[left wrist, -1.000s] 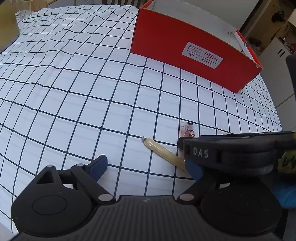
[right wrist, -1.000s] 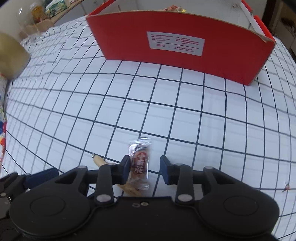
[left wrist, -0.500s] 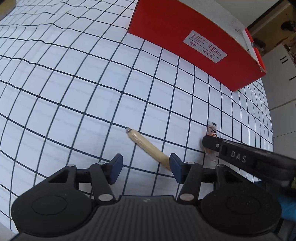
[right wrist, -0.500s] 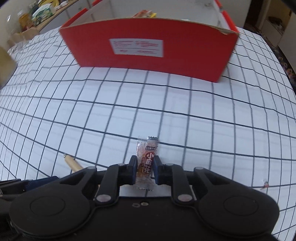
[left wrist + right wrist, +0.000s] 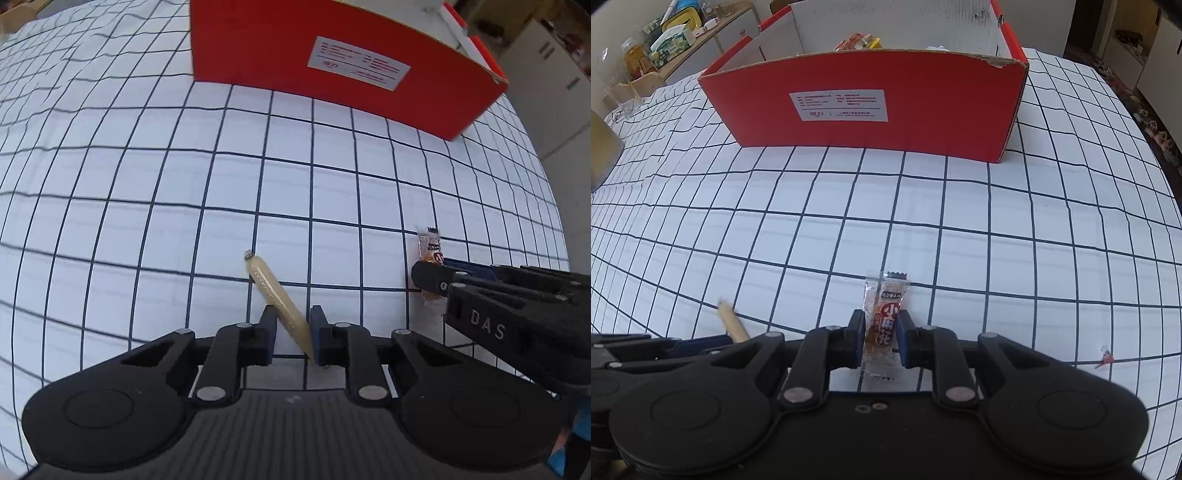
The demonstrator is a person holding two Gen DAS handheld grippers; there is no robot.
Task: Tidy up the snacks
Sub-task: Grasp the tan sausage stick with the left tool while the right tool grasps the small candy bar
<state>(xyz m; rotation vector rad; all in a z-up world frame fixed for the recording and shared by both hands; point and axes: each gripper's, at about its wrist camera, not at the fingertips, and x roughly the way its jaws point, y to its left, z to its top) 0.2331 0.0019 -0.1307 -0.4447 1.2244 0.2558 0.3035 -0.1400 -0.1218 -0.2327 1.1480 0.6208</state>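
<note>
The sausage stick (image 5: 275, 291) is lying on the checked worktop (image 5: 147, 184) and has just been closed on near its lower end by the left gripper (image 5: 291, 330), ready for lifting. The candy (image 5: 882, 321) is clamped upright by the right gripper (image 5: 881, 341). Both are presumably meant for the open red box (image 5: 886, 110) ahead, where snacks are already kept

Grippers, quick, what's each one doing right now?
Left gripper: jaws just closed on the sausage stick.
Right gripper: shut on the candy packet.
</note>
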